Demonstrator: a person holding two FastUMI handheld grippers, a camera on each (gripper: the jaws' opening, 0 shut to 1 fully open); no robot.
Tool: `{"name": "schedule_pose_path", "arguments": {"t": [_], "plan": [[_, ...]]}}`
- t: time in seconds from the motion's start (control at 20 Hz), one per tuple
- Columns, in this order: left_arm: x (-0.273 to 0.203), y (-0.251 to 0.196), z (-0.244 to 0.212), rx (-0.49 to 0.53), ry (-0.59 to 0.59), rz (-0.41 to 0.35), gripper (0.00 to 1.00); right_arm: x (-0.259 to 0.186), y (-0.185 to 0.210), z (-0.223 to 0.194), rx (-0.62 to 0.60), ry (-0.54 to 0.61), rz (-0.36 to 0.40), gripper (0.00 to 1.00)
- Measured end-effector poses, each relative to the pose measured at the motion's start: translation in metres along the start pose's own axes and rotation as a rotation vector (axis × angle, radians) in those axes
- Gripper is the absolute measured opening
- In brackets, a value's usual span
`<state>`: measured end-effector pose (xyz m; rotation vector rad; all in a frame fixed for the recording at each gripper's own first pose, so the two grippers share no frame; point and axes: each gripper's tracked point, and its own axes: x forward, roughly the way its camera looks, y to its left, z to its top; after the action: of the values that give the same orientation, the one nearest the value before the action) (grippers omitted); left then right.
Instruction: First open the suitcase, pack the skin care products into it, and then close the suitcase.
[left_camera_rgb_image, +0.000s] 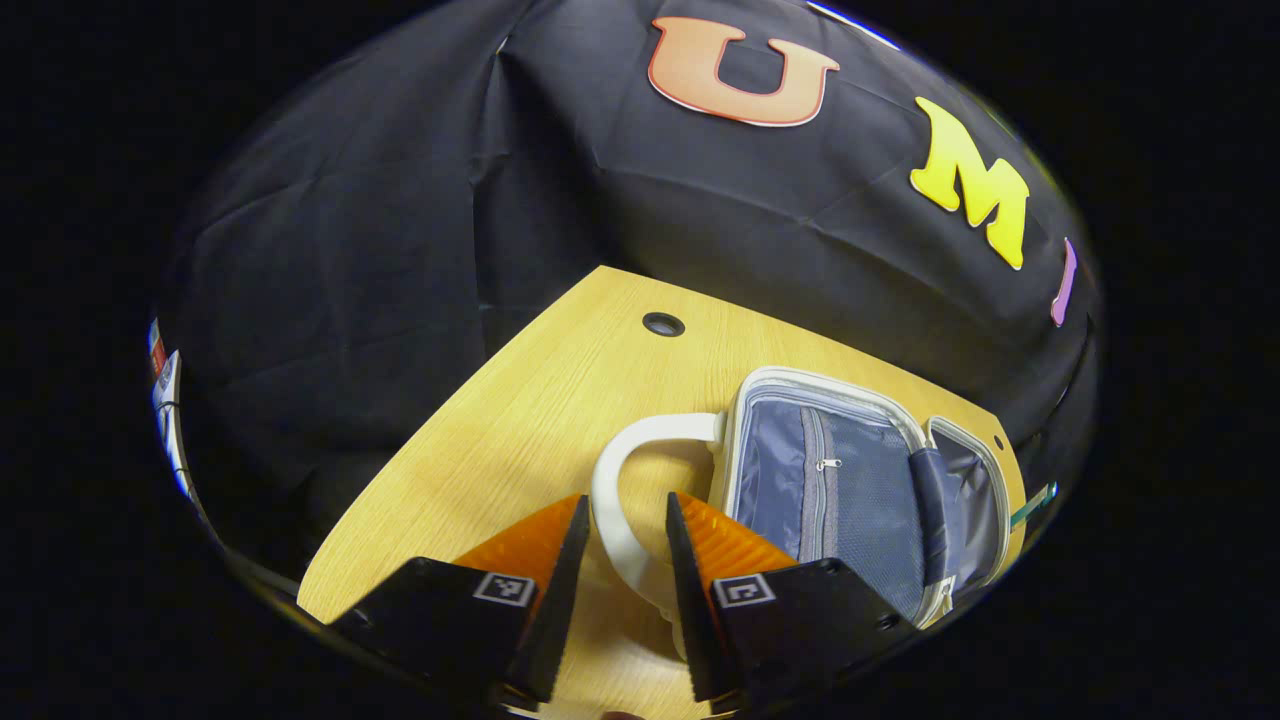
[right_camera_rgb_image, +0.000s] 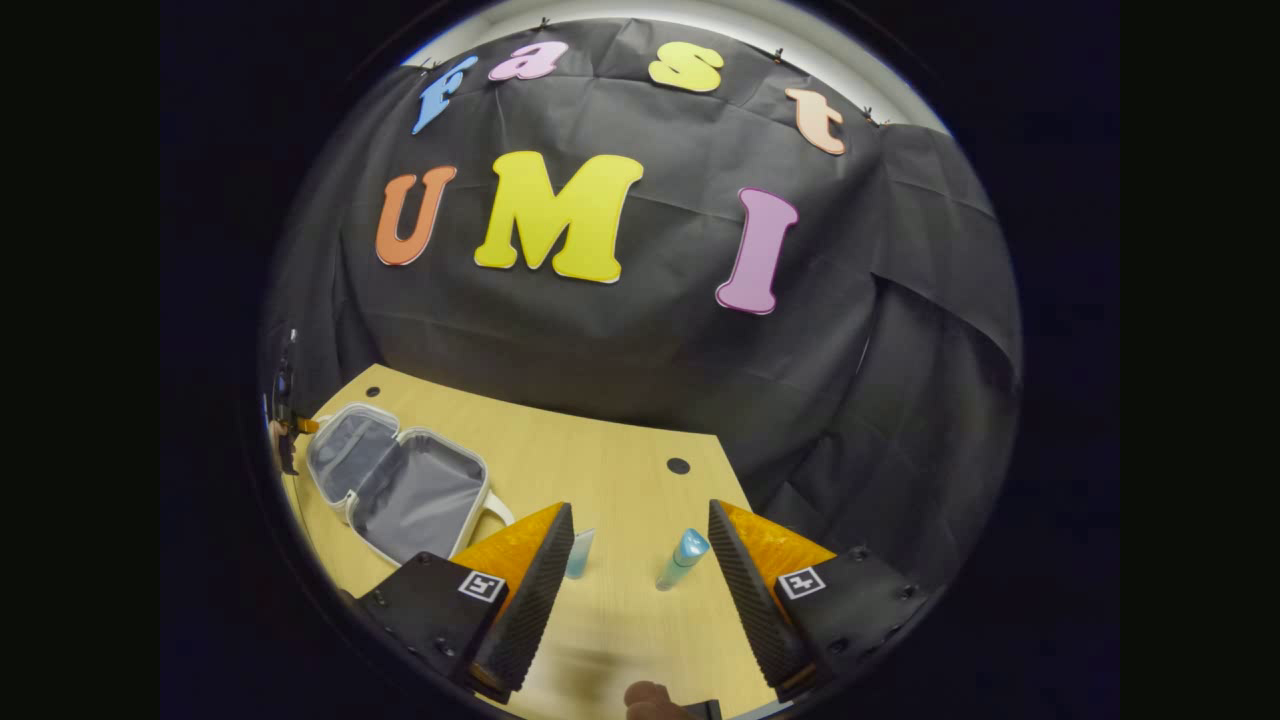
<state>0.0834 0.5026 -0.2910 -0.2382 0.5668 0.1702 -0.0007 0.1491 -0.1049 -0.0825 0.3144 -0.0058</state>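
The suitcase (left_camera_rgb_image: 850, 490) is seen lying fully open on the wooden table (left_camera_rgb_image: 520, 420), both grey-lined halves facing up, so the opening step is judged done and the packing step is judged to be in hand. In the left gripper view the left gripper (left_camera_rgb_image: 625, 560) is held with its fingers to either side of the suitcase's white handle (left_camera_rgb_image: 615, 500); a gap can be seen on each side, so the jaws are spread about the handle and not pinching it. In the right gripper view the right gripper (right_camera_rgb_image: 640, 585) is held low over the table with its jaws spread wide and nothing between them. Two skin care products are seen just ahead of it: a blue tube (right_camera_rgb_image: 683, 558) lying near the right finger, and a second pale blue item (right_camera_rgb_image: 580, 553) partly hidden behind the left finger, its kind not to be told. Both lie well apart from the suitcase, which sits at the far left in that view.

Nothing is seen inside either half of the suitcase; a zipped mesh pocket (left_camera_rgb_image: 830, 480) lines one half. For the next move, the blue tube would need to be centred between the right gripper's fingers, gripped across its body and carried over into the open case, while the suitcase is steadied at the handle
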Motion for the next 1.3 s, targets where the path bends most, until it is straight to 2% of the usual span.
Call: {"name": "schedule_pose_path", "arguments": {"t": [0.05,0.1,0.15,0.2,0.25,0.3,0.5,0.7,1.05,1.2,1.3], "plan": [[-0.006,-0.002,0.001,0.002,-0.003,0.002,0.75,0.000,0.005,0.001,-0.007,-0.005,0.012,0.80],[-0.012,-0.006,0.004,0.008,-0.006,-0.001,0.67,0.001,0.007,0.003,-0.012,-0.011,0.019,0.80],[-0.020,-0.015,0.006,0.022,-0.015,-0.012,0.87,0.000,0.009,0.003,-0.010,-0.018,0.029,0.81],[-0.028,-0.026,0.007,0.041,-0.024,-0.031,0.79,0.000,0.012,0.003,-0.009,-0.021,0.039,0.80],[-0.037,-0.038,0.010,0.068,-0.037,-0.050,0.92,0.001,0.017,0.000,-0.015,-0.020,0.050,0.80],[-0.046,-0.052,0.011,0.100,-0.048,-0.069,0.97,0.002,0.020,-0.004,-0.026,-0.013,0.062,0.80],[-0.090,-0.125,0.020,0.213,-0.134,-0.127,0.98,0.006,0.026,-0.013,-0.043,0.000,0.112,0.80],[-0.125,-0.224,0.014,0.248,-0.162,-0.236,0.97,0.009,0.010,-0.024,-0.055,0.011,0.151,0.80],[-0.153,-0.401,-0.029,0.340,-0.126,-0.457,0.97,0.019,-0.066,-0.048,-0.042,0.036,0.118,0.80],[-0.161,-0.476,-0.069,0.408,-0.087,-0.565,0.97,0.023,-0.098,-0.055,-0.007,0.058,0.097,0.80],[-0.161,-0.516,-0.099,0.469,-0.057,-0.611,0.97,0.026,-0.117,-0.059,-0.003,0.060,0.080,0.80]]}}
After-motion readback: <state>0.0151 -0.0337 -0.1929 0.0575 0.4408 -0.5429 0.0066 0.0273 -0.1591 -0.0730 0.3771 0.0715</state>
